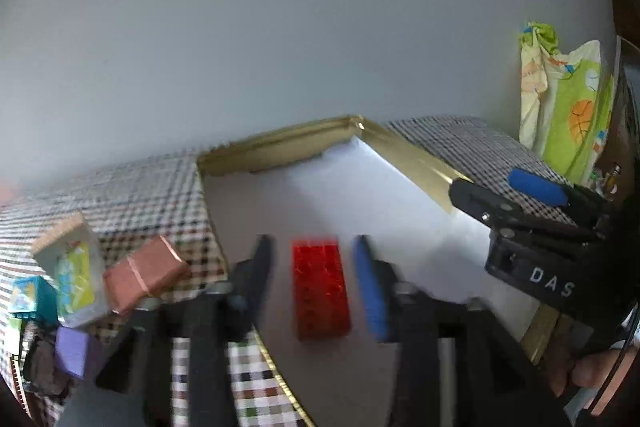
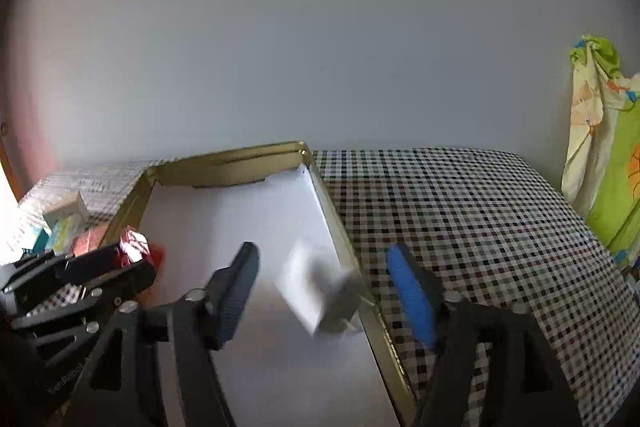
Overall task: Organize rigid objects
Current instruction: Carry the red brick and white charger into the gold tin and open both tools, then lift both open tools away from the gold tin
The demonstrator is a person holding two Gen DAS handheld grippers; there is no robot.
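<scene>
Left tongs (image 1: 316, 279) spread, with the red block (image 1: 320, 291) lying free between the two fingers, touched by neither pad. Block flat on the white floor of the gold-rimmed tray (image 1: 412, 157), near the tray's left edge, long axis running along the pointing line of the tongs, from near edge toward far edge. So: block straight ahead of the left tongs, already released by the look of it.

Right tongs (image 2: 324, 287) also spread, with a white box (image 2: 316, 291) between the fingers, blurred, tilted, close against the tray's right rim; cannot tell whether resting on the floor or leaning on the rim. No pad pressing on it.

Remaining boxes (image 1: 76, 275) heaped on the checked surface (image 1: 132, 195) just outside the tray's left edge: a pink one, a yellow-green one, a teal one, a purple one. Nearer to the left tongs, well apart from the right. Probably next fetch for the left side, backing away from the red block without knocking it.
</scene>
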